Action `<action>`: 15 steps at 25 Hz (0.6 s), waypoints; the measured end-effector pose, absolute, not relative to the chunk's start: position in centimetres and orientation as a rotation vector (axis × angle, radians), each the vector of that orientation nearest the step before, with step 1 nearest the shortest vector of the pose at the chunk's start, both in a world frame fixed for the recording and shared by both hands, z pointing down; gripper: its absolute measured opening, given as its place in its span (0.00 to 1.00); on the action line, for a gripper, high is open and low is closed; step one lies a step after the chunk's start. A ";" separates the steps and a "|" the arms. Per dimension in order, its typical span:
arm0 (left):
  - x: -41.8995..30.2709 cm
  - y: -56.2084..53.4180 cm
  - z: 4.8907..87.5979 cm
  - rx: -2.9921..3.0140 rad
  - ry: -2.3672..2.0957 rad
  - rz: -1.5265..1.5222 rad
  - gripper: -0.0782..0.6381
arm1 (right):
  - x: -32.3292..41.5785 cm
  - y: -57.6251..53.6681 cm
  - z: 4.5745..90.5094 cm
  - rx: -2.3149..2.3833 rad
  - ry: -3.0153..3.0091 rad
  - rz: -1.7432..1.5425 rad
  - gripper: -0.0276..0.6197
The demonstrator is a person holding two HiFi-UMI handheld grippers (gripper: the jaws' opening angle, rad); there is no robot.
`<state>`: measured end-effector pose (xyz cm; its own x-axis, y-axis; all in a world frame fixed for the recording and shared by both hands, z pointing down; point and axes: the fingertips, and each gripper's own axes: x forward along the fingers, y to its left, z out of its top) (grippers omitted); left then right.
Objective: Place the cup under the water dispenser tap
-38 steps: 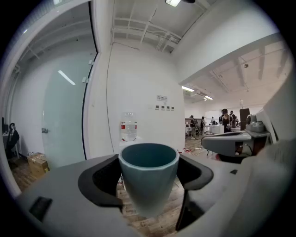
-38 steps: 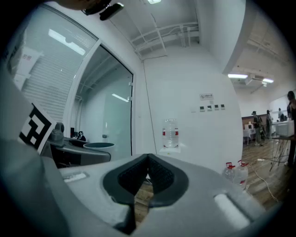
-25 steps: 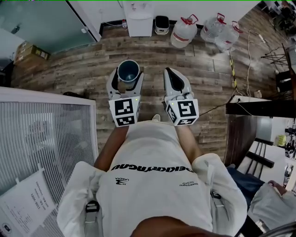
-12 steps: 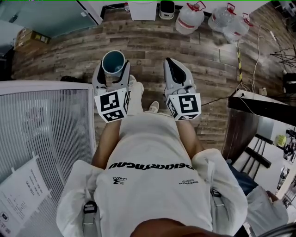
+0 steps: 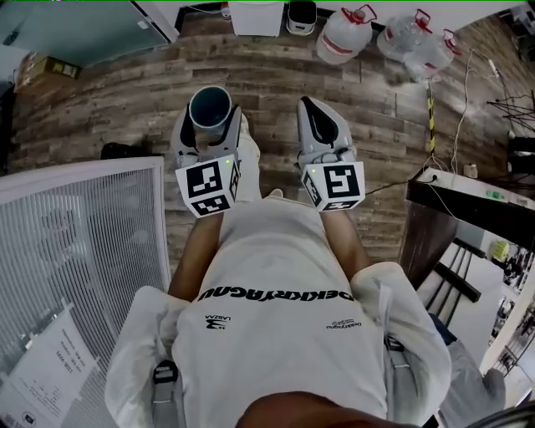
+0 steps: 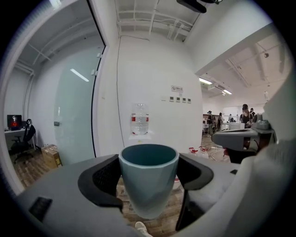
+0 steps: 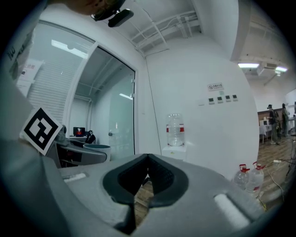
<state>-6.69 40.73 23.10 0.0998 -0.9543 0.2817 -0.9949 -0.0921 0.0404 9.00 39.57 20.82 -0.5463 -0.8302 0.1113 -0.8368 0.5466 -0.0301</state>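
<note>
While a person stands on a wood-plank floor (image 5: 276, 75), seen from above, the left gripper (image 5: 209, 132) grasps a teal cup (image 6: 149, 185), its two dark pads pressing the cup's sides. The cup is upright, mouth up and empty, its long axis vertical. The right gripper (image 5: 311, 113) is clenched on nothing, jaws meeting, and is held level beside the left.

The white water dispenser (image 5: 255, 15) stands against the far wall, between twelve and one o'clock from the cup and well apart from it. In the left gripper view it sits straight behind the cup's rim, with a clear bottle (image 6: 139, 118) on top. Its tap is too small to make out. The left hand carries the cup, so the approach is its job, and the cup is already upright for setting down.

Only bare planks lie between cup and dispenser. A small bin (image 5: 301, 15) stands just right of the dispenser. Three spare water jugs (image 5: 341, 38) cluster at two o'clock. A glass partition (image 5: 84, 29) runs at ten o'clock. A white ribbed surface (image 5: 84, 251) lies at eight o'clock, beside the person.
</note>
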 end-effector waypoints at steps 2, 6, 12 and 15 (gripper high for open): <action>-7.3 37.3 23.4 2.154 -1.946 0.263 0.61 | 8.2 36.2 21.2 1.448 -2.683 0.124 0.04; -8.6 29.3 23.8 2.173 -1.913 0.280 0.61 | 6.5 28.2 21.5 1.465 -2.669 0.137 0.04; -10.8 16.6 23.2 2.215 -1.841 0.331 0.61 | 4.3 16.1 20.9 1.523 -2.609 0.193 0.04; -11.6 11.0 23.0 2.240 -1.812 0.347 0.61 | 3.7 10.9 20.9 1.566 -2.586 0.207 0.04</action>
